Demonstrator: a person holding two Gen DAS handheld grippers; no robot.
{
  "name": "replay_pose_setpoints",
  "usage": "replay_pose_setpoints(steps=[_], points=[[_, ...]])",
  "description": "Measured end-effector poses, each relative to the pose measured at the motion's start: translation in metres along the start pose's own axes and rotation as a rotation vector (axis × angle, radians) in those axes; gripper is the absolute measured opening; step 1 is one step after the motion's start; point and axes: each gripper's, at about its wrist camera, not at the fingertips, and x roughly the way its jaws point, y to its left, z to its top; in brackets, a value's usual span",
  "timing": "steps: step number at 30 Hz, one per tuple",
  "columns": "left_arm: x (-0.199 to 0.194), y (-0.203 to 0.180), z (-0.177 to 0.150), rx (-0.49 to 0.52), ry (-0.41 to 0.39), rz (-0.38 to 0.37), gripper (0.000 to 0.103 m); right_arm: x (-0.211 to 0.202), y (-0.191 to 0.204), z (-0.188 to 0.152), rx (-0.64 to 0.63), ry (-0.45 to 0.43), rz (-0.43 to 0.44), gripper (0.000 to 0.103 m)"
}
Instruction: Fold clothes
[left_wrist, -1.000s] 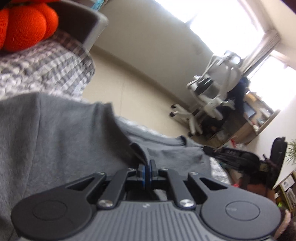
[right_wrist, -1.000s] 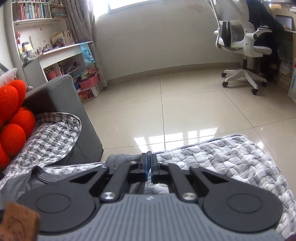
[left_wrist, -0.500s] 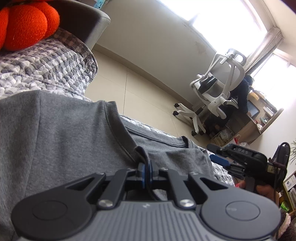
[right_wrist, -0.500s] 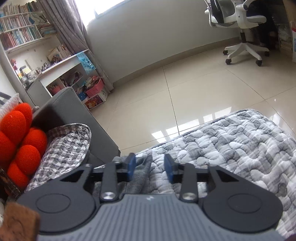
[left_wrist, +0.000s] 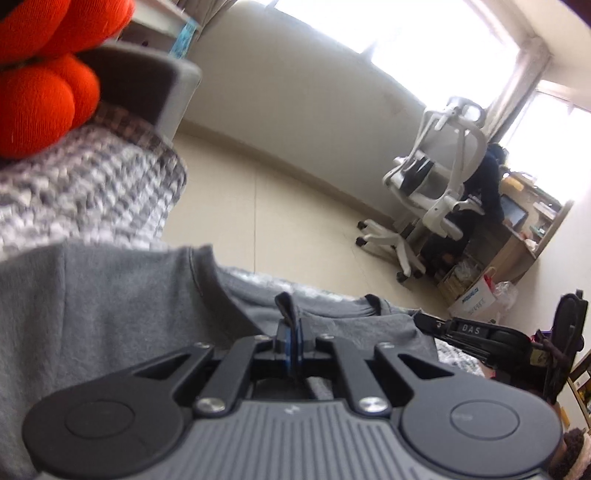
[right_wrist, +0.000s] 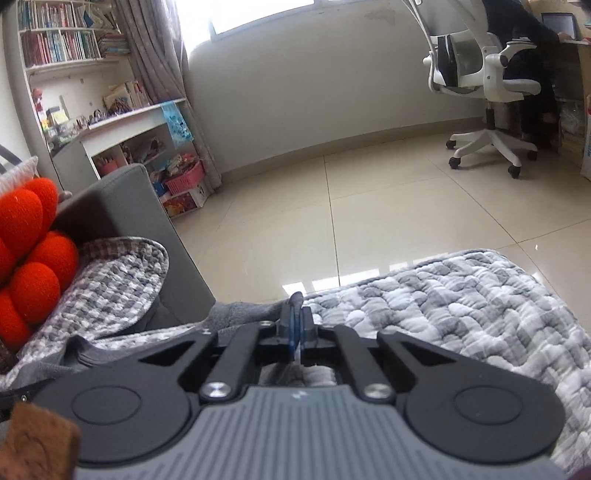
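A grey sweatshirt (left_wrist: 110, 314) lies spread on a grey-white quilted cover (right_wrist: 461, 306). My left gripper (left_wrist: 291, 332) is shut on a fold of the sweatshirt near its dark-edged collar. My right gripper (right_wrist: 295, 325) is shut on the sweatshirt's edge (right_wrist: 240, 312), where it bunches at the quilt's far rim. The right gripper also shows in the left wrist view (left_wrist: 476, 334), low at the right, beyond the sweatshirt's far side.
An orange knotted cushion (right_wrist: 26, 251) rests on a grey sofa arm (right_wrist: 122, 206) draped with a checked blanket (right_wrist: 110, 280). A white office chair (right_wrist: 480, 92) with a seated person stands across the tiled floor (right_wrist: 369, 206). Bookshelves (right_wrist: 74, 74) line the far left.
My right gripper was open half a second ago and has shut on the sweatshirt's edge. My left gripper stays shut on the fabric and has shifted slightly.
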Motion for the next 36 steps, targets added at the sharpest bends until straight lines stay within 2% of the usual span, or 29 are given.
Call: replay_pose_setpoints(steps=[6, 8, 9, 11, 16, 19, 22, 27, 29, 30, 31, 36], points=[[0.008, 0.013, -0.005, -0.015, 0.007, -0.02, 0.006, 0.008, -0.003, -0.005, -0.007, 0.023, -0.002, 0.003], [0.006, 0.013, -0.006, -0.018, 0.005, -0.028, 0.006, 0.005, -0.002, -0.005, -0.003, 0.022, 0.005, 0.005], [0.005, 0.013, -0.005, -0.02, 0.005, -0.031, 0.007, 0.004, -0.001, -0.005, 0.001, 0.021, 0.008, 0.013], [0.002, 0.012, -0.005, -0.022, 0.0, -0.027, 0.011, -0.001, -0.002, -0.003, 0.017, 0.021, 0.007, 0.013], [-0.008, 0.007, -0.002, -0.019, -0.016, -0.008, 0.043, -0.013, -0.003, 0.0, 0.041, 0.047, 0.031, 0.014], [-0.014, 0.004, 0.0, -0.021, -0.012, 0.019, 0.052, -0.024, -0.002, 0.0, 0.025, 0.063, 0.032, 0.014], [-0.019, 0.002, 0.002, -0.026, 0.012, 0.056, 0.054, -0.035, -0.002, -0.001, 0.024, 0.084, 0.036, 0.014], [-0.029, -0.002, 0.005, -0.043, 0.092, 0.104, 0.061, -0.054, -0.004, -0.005, 0.035, 0.126, 0.045, 0.015], [-0.033, -0.006, 0.004, -0.043, 0.128, 0.122, 0.062, -0.063, -0.003, -0.008, 0.037, 0.131, 0.042, 0.026], [-0.036, -0.008, 0.004, -0.043, 0.146, 0.13, 0.065, -0.068, -0.003, -0.009, 0.038, 0.129, 0.041, 0.044], [-0.039, -0.009, 0.004, -0.042, 0.165, 0.135, 0.068, -0.074, -0.002, -0.01, 0.039, 0.122, 0.043, 0.052], [-0.057, -0.02, -0.002, -0.039, 0.254, 0.157, 0.079, -0.098, 0.004, -0.012, 0.043, 0.145, 0.049, 0.052]])
